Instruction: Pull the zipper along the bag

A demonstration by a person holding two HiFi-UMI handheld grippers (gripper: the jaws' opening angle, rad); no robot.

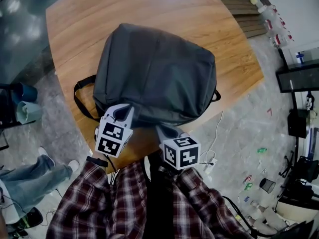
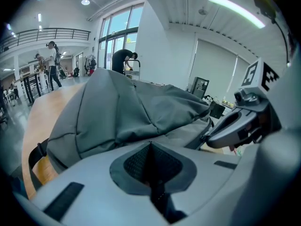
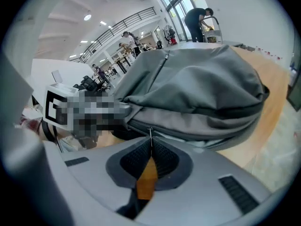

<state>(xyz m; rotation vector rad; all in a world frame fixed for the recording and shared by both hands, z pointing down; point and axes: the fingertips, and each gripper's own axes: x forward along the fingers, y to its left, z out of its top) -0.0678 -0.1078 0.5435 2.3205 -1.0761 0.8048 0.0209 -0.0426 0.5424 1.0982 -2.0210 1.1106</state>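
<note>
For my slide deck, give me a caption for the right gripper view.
Right gripper pinches the zipper pull of a grey bag on a wooden table.

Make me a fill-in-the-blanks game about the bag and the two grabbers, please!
1. The backpack is coloured ___.
2. It lies on a ___ table.
3. The ___ gripper is shut on the thin metal zipper pull.

Missing words: grey, wooden, right.
</note>
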